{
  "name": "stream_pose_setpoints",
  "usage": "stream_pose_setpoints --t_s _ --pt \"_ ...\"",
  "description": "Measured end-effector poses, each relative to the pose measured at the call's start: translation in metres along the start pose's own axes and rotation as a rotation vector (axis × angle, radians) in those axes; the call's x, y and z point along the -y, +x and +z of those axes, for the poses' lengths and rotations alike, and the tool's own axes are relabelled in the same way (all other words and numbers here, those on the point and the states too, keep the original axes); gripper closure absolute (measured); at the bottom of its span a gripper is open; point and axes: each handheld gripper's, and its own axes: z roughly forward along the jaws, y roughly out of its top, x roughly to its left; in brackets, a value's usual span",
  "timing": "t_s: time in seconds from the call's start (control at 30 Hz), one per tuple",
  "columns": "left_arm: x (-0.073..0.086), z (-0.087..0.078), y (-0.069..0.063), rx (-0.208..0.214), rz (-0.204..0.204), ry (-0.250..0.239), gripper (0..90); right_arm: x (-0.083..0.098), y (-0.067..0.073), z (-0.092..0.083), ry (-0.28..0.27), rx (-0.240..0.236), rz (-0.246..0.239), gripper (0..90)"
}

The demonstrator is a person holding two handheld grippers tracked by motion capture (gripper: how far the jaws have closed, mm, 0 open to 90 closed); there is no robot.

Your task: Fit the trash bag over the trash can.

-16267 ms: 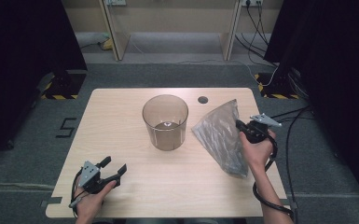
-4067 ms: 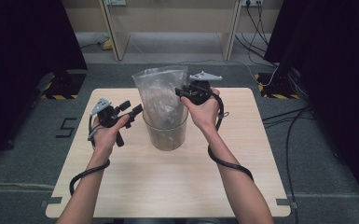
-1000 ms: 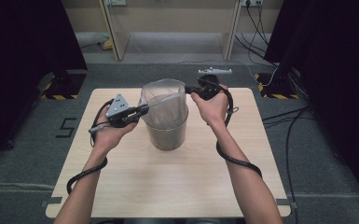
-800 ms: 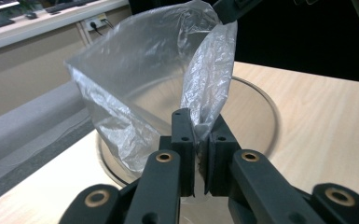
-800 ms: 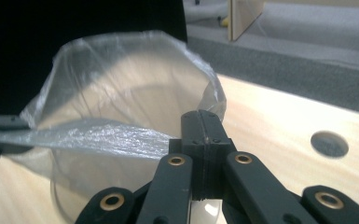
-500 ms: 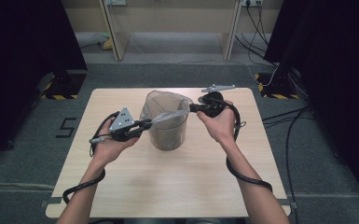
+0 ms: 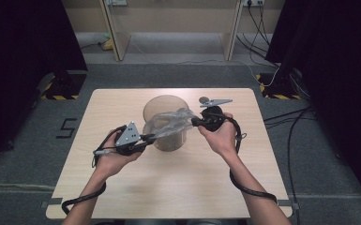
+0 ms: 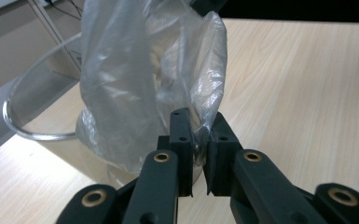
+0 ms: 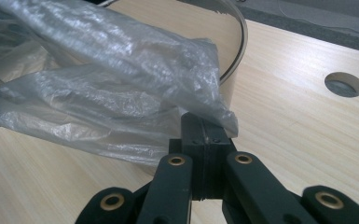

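plastic bag | over clear bin | left tongs pinching bag | right tongs pinching bag | floor mark "5"

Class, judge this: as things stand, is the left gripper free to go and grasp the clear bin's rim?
Probably not: the left gripper pinches the plastic bag, so it must let go first. The bin's rim lies close beside it.

Bare forearms, no sleeves. 2 black grippers, left gripper and right gripper, each with grey 3-cornered plate, brass-ringed pivots, trailing black cable.
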Motion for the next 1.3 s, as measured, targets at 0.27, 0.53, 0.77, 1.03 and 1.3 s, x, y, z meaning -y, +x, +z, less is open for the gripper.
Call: stream_pose_setpoints --t_s 0.27,0.53,0.77,1.03,1.3 --pt "0.006 0.008 0.005 -0.034 0.024 0.066 82.4 0.001 -0.001 0.012 0.01 0.036 -0.002 90.0" --pt "0.013 0.015 0.009 -0.046 0.027 0.105 82.8 0.003 -0.004 0.021 0.029 0.065 -0.012 90.0" --pt "0.017 0.015 0.012 -0.054 0.012 0.11 82.0 0.006 -0.007 0.024 0.042 0.08 -0.007 90.0" --pt "0.015 -0.002 -0.002 -0.069 -0.052 -0.005 59.3 0.007 -0.005 0.022 0.029 0.085 -0.015 90.0" --pt "0.008 -0.026 -0.007 -0.12 -0.102 -0.081 52.4 0.008 -0.005 0.021 0.024 0.09 -0.012 89.9"
